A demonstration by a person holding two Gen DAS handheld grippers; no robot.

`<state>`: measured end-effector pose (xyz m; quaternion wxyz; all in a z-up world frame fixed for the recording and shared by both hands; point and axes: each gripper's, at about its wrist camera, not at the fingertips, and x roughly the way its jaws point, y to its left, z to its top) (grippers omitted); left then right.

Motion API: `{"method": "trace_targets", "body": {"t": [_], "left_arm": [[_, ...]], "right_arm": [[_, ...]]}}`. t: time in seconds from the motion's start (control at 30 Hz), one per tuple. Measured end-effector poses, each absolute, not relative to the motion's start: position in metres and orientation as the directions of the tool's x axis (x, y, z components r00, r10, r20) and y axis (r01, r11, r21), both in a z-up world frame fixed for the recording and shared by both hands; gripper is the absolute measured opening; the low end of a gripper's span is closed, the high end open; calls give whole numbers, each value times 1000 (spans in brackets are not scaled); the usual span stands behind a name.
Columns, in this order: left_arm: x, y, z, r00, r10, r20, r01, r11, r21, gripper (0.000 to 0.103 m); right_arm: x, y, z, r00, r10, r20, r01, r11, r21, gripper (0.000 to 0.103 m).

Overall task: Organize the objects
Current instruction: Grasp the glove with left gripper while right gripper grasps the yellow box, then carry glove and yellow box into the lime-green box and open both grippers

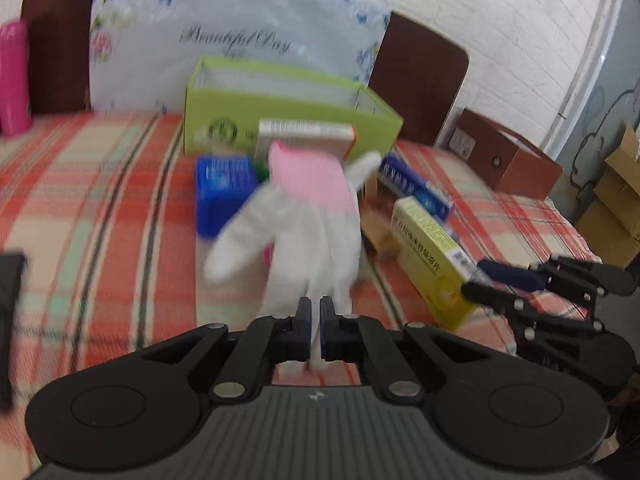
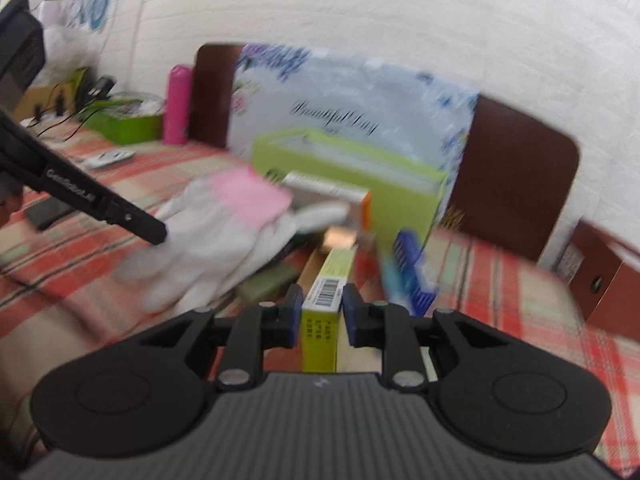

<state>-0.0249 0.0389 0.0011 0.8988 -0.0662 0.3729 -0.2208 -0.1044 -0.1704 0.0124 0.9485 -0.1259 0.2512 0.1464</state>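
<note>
**Two grippers, a glove and a box**

The left gripper (image 1: 316, 322) is squeezing tight on a white glove (image 1: 308, 232) with a pink cuff. The glove is sticking out in front of the gripper, above the checked cloth (image 1: 100, 184), and it looks blurry.

The right gripper (image 2: 322, 310) is squeezing tight on the end of a yellow-green box (image 2: 326, 300) with a barcode on it. The box is pointing away from the gripper, toward the pile.

Behind the glove, a blue box (image 1: 222, 192) and a white and orange box (image 1: 308, 138) are lying close together. A big open green box (image 1: 288, 116) is standing just behind them. A plastic bag with flowers (image 1: 240, 36) is leaning at the back. A pink bottle (image 1: 14, 76) is standing far off at the left.
</note>
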Motion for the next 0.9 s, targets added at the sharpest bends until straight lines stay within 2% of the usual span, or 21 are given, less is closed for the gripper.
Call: {"method": "trace_targets", "body": {"t": [0.03,0.07,0.1,0.13,0.17,0.2,0.27,0.37,0.43,0.5,0.53,0.57,0.6,0.63,0.67,0.73,0.77,0.8,0.9], "left_arm": [[-26,38,-2,619,-442,-650,334,896,-291,9],[-26,37,-4,622,-434,-651,326,900,-289,21],[-26,36,-3,637,-418,-647,314,908,-278,44],[-24,34,-1,664,-388,-639,289,921,-260,59],[-23,32,2,698,-354,-623,261,935,-239,85],[-22,30,6,735,-331,-592,246,944,-222,87],[-19,25,11,786,-309,-535,249,951,-183,88],[-1,14,13,803,-304,-513,262,953,-155,88],[10,7,8,780,-318,-539,278,948,-158,88],[19,1,-1,745,-329,-580,289,943,-163,88],[22,-1,-5,730,-342,-592,300,938,-172,86],[24,-1,-10,713,-359,-602,311,932,-187,63],[27,-2,-15,686,-374,-624,320,925,-204,29],[30,-2,-19,651,-398,-647,330,915,-230,18],[30,1,-23,620,-422,-662,335,905,-263,12],[23,4,-26,597,-435,-674,353,897,-267,9],[15,7,-26,588,-439,-680,367,893,-260,8],[8,11,-26,577,-447,-683,378,888,-262,8],[-12,22,-28,548,-460,-699,402,877,-262,9]], "right_arm": [[-110,-170,7,800,247,-547,-372,919,-130,24],[-115,-170,5,785,277,-554,-394,914,-101,25],[-118,-171,4,772,294,-563,-405,911,-80,26],[-119,-171,4,766,297,-570,-400,914,-61,30],[-118,-173,4,772,283,-569,-374,926,-47,42],[-116,-175,4,782,263,-565,-342,939,-36,49],[-109,-179,5,784,251,-568,-301,954,6,49],[-98,-184,1,763,262,-591,-256,962,97,65],[-94,-183,-3,757,254,-603,-229,966,119,72],[-87,-182,-7,760,212,-614,-164,977,135,87],[-83,-182,-8,763,196,-616,-131,980,150,89],[-78,-183,-9,764,190,-617,-106,980,171,91],[-74,-184,-10,763,193,-617,-90,977,195,93],[-69,-184,-11,759,199,-619,-71,972,225,94],[-64,-185,-13,755,203,-623,-56,967,248,96],[-54,-184,-20,747,192,-636,-26,965,261,95],[-51,-183,-23,743,172,-647,-15,970,241,79],[-49,-182,-26,734,175,-656,-29,974,226,74],[-60,-175,-27,739,185,-647,-142,983,119,72]]}}
